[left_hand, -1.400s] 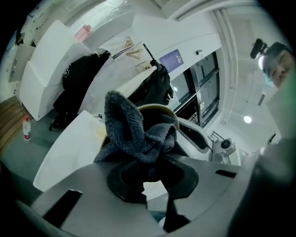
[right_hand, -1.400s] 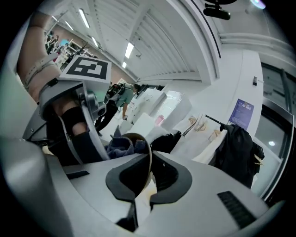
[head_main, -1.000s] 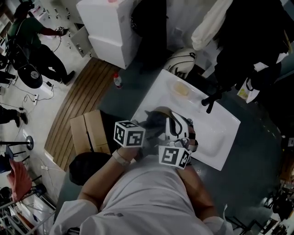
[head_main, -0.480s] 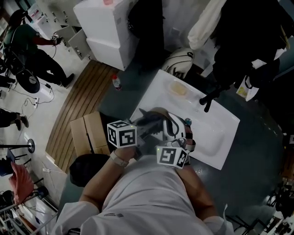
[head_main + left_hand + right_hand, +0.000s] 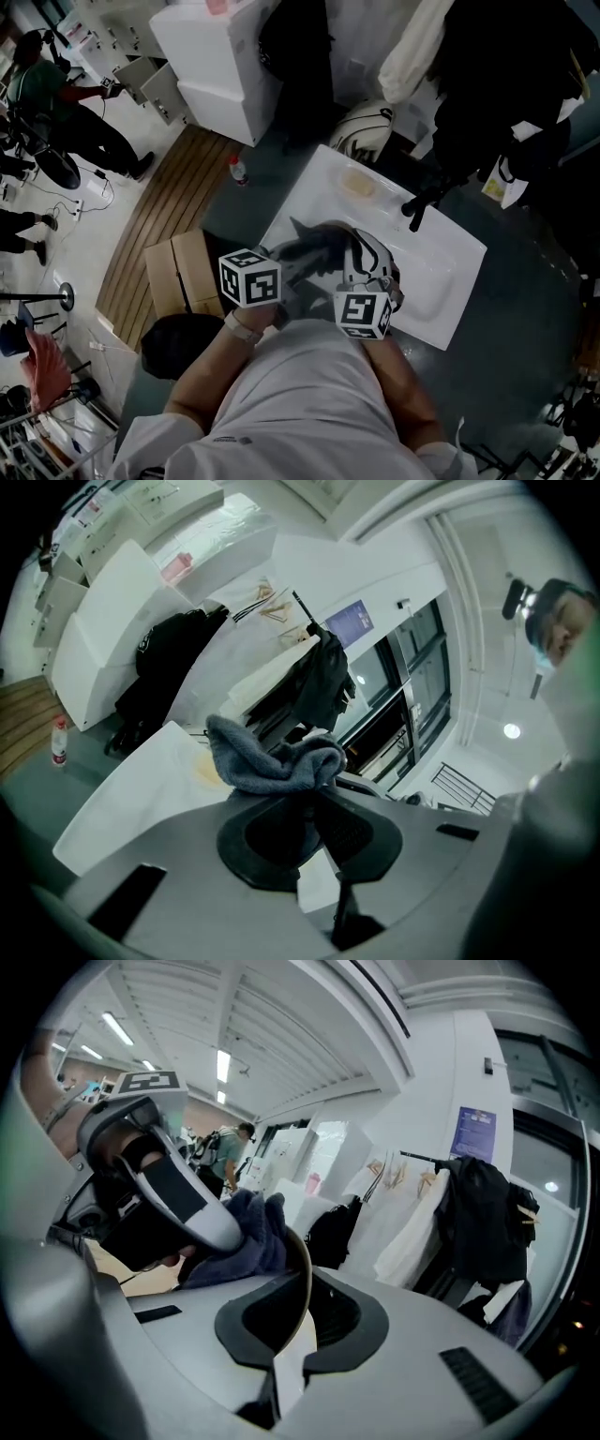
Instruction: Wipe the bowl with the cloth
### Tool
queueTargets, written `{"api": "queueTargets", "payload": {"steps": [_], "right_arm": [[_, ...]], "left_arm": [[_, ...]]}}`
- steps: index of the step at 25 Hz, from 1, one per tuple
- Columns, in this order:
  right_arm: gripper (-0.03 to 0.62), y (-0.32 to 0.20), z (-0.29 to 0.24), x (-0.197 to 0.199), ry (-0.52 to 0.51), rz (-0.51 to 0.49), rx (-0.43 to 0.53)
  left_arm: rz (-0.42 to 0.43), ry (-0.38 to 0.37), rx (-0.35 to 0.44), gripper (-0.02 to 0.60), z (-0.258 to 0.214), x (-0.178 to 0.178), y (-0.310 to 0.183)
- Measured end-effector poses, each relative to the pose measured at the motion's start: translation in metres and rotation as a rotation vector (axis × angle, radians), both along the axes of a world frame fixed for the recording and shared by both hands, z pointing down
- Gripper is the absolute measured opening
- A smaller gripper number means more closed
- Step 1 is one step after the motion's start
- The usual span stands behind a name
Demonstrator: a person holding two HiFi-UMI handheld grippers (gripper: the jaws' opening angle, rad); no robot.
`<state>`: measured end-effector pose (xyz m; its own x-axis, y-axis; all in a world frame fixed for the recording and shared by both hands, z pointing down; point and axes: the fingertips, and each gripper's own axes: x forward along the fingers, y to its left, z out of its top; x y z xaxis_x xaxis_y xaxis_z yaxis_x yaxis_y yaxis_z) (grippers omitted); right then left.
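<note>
Left gripper point(image 5: 302, 797): jaws closed tight on the cloth point(image 5: 272, 759). It is grey and bunched, and a wad of it sticks out past the jaw tips.

Right gripper point(image 5: 302, 1309): jaws clamped on the bowl point(image 5: 304, 1262) at its rim. We see the bowl edge-on there, a thin curved wall running up between the two jaws.

In the right gripper view the cloth sits right against the left face of the bowl and looks to be touching it. The left gripper's grey body is just behind the cloth. We cannot tell whether that face is the bowl's inside or its outside.

In the head view both grippers are close together in front of the person's chest, with the marker cubes toward us. Bowl and cloth are held up over the near edge of the sink point(image 5: 448, 246), not resting in it. The cloth is on the left and the bowl on the right, side by side.

The sink is white and rectangular, set at an angle to us. There is a black tap point(image 5: 419, 203) at its far side and a yellowish patch point(image 5: 359, 184) near its far corner.

Floor to the left of the sink: a small bottle point(image 5: 239, 170) with a red cap, and a cardboard box point(image 5: 178, 272) next to the wooden slats point(image 5: 173, 208). A white cabinet point(image 5: 225, 56) stands beyond them. Dark clothes point(image 5: 511, 84) hang behind the sink.
</note>
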<state>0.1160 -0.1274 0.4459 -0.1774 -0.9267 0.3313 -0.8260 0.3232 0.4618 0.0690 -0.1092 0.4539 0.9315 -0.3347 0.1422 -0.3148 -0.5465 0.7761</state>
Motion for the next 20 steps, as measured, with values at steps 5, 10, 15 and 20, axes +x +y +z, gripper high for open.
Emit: {"api": "queueTargets", "payload": {"steps": [5, 10, 15, 20], "right_arm": [[0.031, -0.007, 0.002, 0.037, -0.114, 0.079, -0.039], [0.031, -0.011, 0.0, 0.066, -0.197, 0.144, -0.058], [0.031, -0.009, -0.001, 0.084, -0.351, 0.167, -0.069], [0.031, -0.005, -0.011, 0.092, -0.502, 0.161, -0.046]], "left_arm": [[0.004, 0.005, 0.061, 0.055, -0.02, 0.005, 0.003], [-0.049, 0.014, 0.111, 0.055, -0.04, -0.01, -0.006], [-0.116, -0.018, 0.158, 0.055, -0.045, -0.028, -0.02], [-0.183, -0.053, 0.188, 0.055, -0.043, -0.041, -0.035]]}}
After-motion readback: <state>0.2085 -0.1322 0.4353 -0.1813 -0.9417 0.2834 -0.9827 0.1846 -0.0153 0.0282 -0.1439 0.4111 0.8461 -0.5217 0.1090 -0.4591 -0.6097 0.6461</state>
